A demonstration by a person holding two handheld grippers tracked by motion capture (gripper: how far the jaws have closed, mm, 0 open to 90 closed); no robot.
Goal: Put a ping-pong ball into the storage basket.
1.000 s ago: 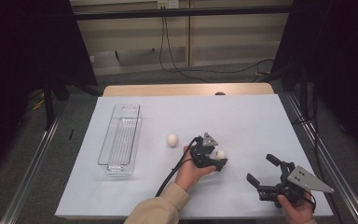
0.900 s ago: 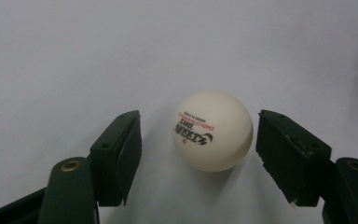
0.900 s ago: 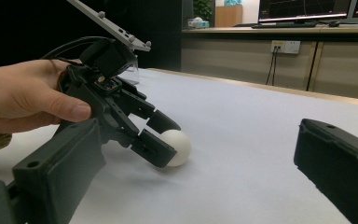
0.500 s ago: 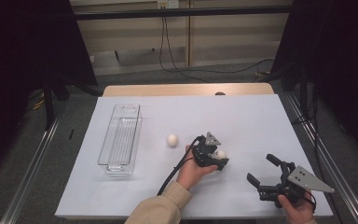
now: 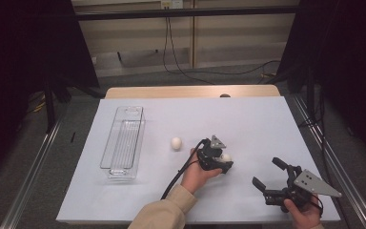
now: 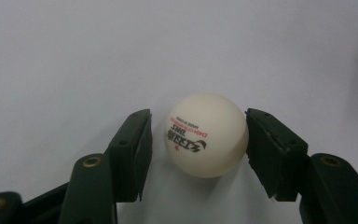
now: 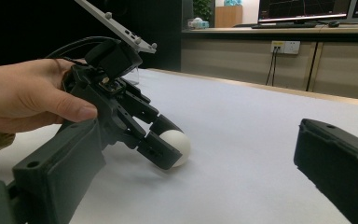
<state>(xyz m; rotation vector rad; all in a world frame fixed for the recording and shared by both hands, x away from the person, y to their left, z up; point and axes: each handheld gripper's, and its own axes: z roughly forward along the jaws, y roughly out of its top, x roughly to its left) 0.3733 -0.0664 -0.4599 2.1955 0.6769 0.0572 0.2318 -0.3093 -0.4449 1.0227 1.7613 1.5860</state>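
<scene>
High view: on the white worktop (image 5: pixel 267 119) the left gripper (image 5: pixel 221 162) sits around a white ball (image 5: pixel 226 157) right of centre; a second ball (image 5: pixel 176 143) lies apart to its left, beside a clear tray (image 5: pixel 123 143). The right gripper (image 5: pixel 271 176) rests near the front right corner, fingers spread wide, holding nothing. Left gripper view: the ball (image 6: pixel 206 135) lies on the worktop between the fingers, which have just been closing; one pad touches it, the other stands just off. Right gripper view: the left gripper (image 7: pixel 161 144) straddles the ball (image 7: pixel 177 145), tilted down.
</scene>
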